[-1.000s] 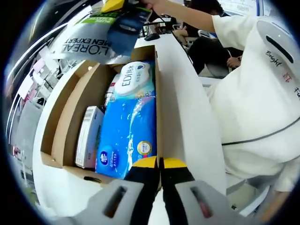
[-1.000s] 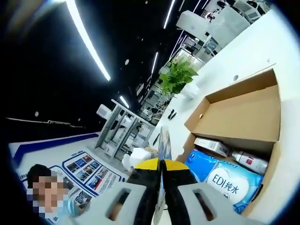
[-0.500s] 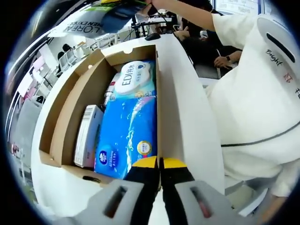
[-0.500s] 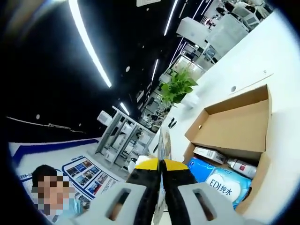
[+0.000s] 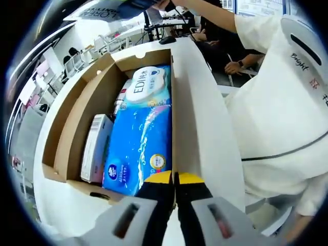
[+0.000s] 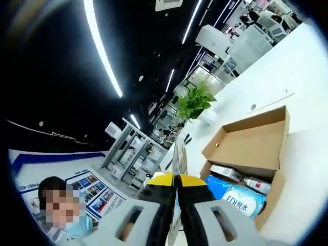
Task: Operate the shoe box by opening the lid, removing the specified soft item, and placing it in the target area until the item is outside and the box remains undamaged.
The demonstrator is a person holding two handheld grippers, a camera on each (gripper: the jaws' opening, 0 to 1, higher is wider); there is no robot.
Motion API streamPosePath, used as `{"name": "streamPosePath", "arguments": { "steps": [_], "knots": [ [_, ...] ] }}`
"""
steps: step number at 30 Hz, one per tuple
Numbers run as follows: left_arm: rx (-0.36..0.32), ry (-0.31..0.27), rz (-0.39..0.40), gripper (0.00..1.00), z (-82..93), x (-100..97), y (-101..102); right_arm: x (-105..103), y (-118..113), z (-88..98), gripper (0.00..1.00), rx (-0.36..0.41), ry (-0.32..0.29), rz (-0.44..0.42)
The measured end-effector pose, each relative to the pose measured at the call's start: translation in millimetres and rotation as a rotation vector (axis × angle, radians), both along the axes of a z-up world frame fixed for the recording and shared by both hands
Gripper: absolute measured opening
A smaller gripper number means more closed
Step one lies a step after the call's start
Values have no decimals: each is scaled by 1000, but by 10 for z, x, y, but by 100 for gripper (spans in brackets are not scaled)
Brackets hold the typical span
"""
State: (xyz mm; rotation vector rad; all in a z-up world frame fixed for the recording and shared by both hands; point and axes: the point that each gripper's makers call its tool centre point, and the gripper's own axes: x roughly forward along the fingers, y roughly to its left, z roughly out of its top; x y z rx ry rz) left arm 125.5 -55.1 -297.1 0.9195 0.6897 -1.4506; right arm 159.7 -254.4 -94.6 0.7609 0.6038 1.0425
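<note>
In the left gripper view the left gripper rises from 6 o'clock with its yellow-tipped jaws pressed together on the near right wall of the open shoe box, pinching the cardboard edge as far as can be seen. The box lies on a white table and runs away toward 12 o'clock, its lid folded out along the 9 o'clock side. Inside, a blue tissue pack fills the right half, a white wipes pack printed EDI lies just beyond it toward 12 o'clock, a slim white carton stands along the left wall, and a small bottle lies between carton and wipes pack. At 12 o'clock, up above the box, a flat soft pouch with L'Oréal lettering hangs clear of the cardboard (it is already out of the box). A person in a white top stands at 3 o'clock.

In the right gripper view the right gripper comes up from 6 o'clock, jaws clamped on the thin edge of that pouch, seen end-on. The box lies well below at 4 o'clock on the table, with the wipes pack visible inside. A green potted plant stands beyond the box toward 1 o'clock.
</note>
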Motion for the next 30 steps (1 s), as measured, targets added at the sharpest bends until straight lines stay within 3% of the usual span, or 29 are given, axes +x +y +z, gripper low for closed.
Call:
{"name": "streamPosePath", "arguments": {
  "steps": [6, 12, 19, 24, 30],
  "knots": [
    [0, -1, 3, 1, -1, 1, -4, -85, -14, 67, 0, -4, -29, 25],
    [1, 1, 5, 1, -3, 2, -8, 0, -115, 133, 0, -11, -41, 2],
    [-2, -20, 1, 1, -7, -4, -12, -29, -151, 399, 0, -55, -109, 10],
    [-4, -12, 2, 1, -7, -2, -16, -41, -155, 336, 0, -44, -101, 25],
    [2, -5, 11, 1, -9, 3, -16, -98, -210, 128, 0, -26, -61, 32]
  ]
}}
